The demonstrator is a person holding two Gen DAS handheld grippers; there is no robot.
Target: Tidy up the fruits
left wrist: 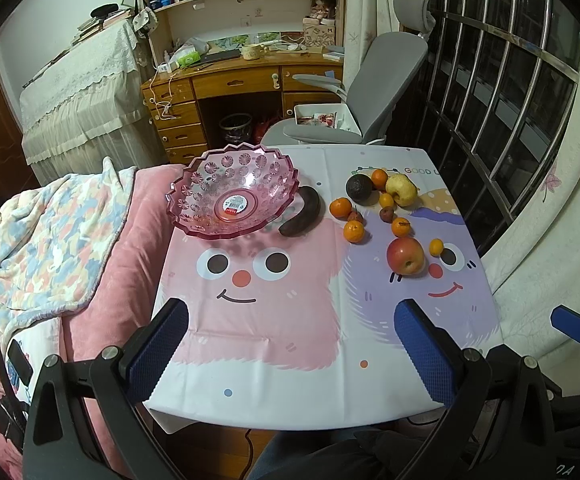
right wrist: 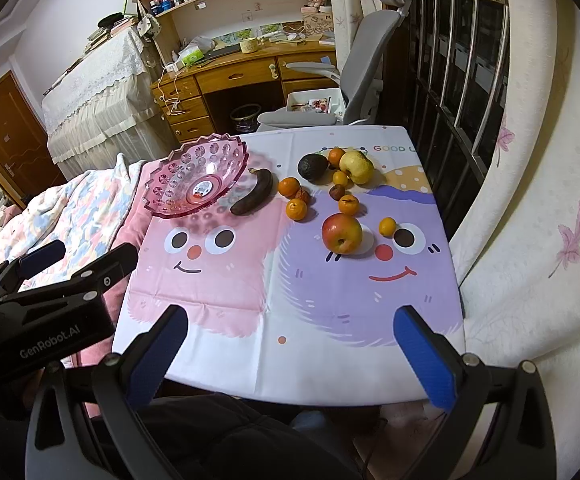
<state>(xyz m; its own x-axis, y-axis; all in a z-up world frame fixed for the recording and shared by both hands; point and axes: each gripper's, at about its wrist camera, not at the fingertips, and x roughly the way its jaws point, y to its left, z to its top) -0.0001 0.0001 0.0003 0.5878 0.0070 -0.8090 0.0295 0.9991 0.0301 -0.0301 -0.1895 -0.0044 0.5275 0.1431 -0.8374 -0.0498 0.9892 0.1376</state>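
Your left gripper (left wrist: 290, 344) hangs over the near edge of the table (left wrist: 290, 380), its jaws spread wide and holding nothing. Your right gripper (right wrist: 290, 344) is the same, wide apart and empty, over the near edge too. The pink bowl (left wrist: 233, 192) stands at the far left of the table, partly over its left edge, with only a sticker inside. The dark banana (left wrist: 302, 212) lies just beside the bowl, on its right. The other fruits sit in a loose group at the far right: the avocado (left wrist: 358, 188), the yellow apple (left wrist: 401, 189) and several small oranges (left wrist: 340, 207) near them. The red apple (left wrist: 405, 256) rests nearest to you, with one small orange just beside it.
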